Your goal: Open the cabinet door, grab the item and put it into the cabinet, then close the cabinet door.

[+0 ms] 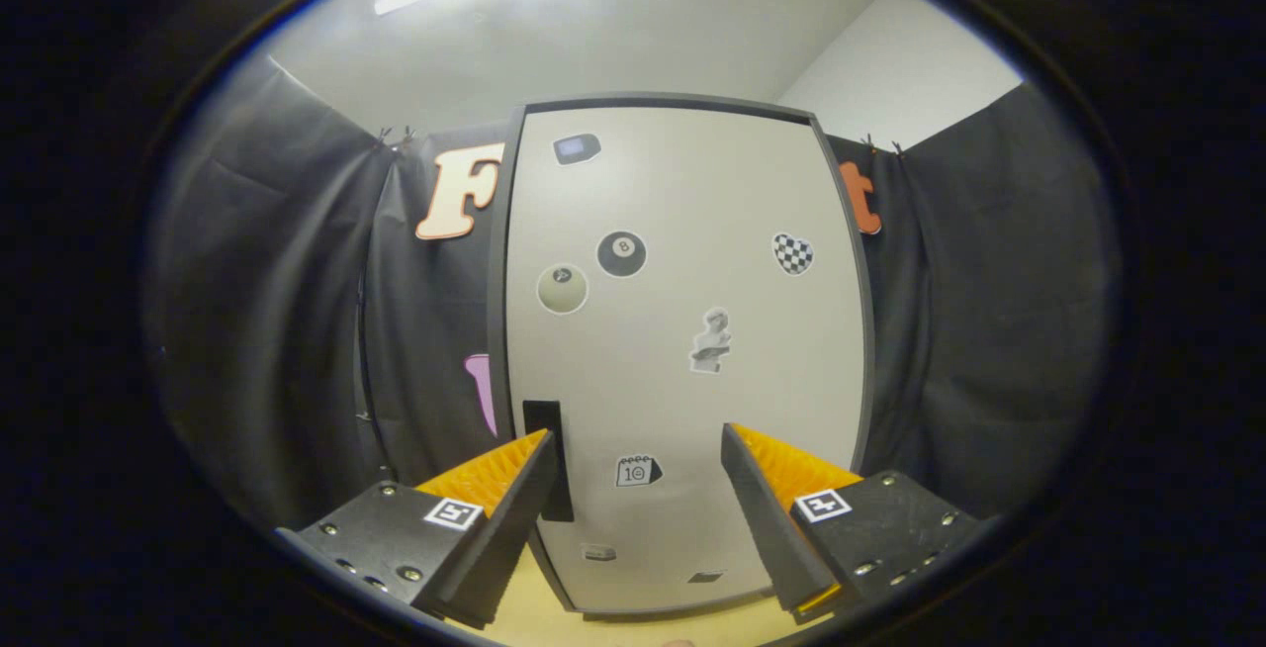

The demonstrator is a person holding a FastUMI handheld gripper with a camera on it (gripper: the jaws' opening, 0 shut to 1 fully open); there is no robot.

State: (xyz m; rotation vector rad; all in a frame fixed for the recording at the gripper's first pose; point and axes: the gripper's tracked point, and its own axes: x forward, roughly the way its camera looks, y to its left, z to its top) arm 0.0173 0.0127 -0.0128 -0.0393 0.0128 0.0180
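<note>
A tall cabinet [682,350] stands straight ahead with its pale door shut inside a dark frame. Several stickers dot the door, among them a black eight-ball [621,253] and a checkered heart [792,253]. A dark upright handle [550,459] sits near the door's lower left edge, just beyond my left fingertip. My gripper [636,439] is open, its fingers spread wide with nothing between them, a short way in front of the door's lower part.
The cabinet rests on a light wooden tabletop [539,617] that shows below my fingers. Black cloth walls [287,330] hang close on both sides and behind the cabinet. White ceiling with a light strip lies above.
</note>
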